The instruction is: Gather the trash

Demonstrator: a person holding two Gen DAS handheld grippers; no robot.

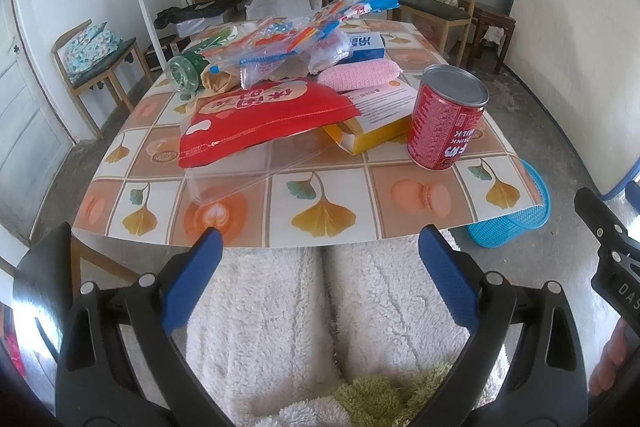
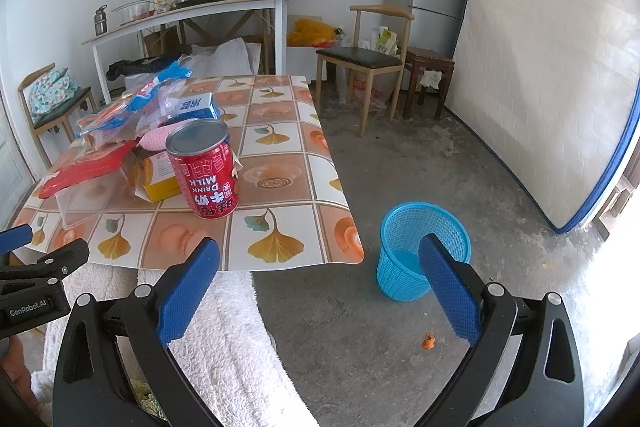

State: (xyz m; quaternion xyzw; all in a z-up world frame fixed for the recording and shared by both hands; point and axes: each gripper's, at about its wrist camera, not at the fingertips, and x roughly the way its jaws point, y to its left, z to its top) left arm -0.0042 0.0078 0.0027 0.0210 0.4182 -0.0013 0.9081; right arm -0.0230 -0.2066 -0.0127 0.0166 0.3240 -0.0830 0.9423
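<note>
Evidently neither left hand-held gripper (image 1: pixel 320 275) nor right hand-held gripper (image 2: pixel 320 281) has begun: both hang spread and empty before the worktop (image 1: pixel 320 203), over the person's lap. One can (image 1: pixel 446 117) stands upside down nearest them; behind the can lie one red pouch (image 1: pixel 264 115) and two boxes. One bin (image 2: pixel 422 251) waits on the floor right of the can, likely for drops.

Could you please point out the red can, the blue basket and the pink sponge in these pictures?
Red can (image 2: pixel 206 183): right wrist view, on its printed side wall.
Blue basket (image 2: pixel 400 279): right wrist view, on its outer mesh wall.
Pink sponge (image 1: pixel 360 74): left wrist view, on its top face.
</note>
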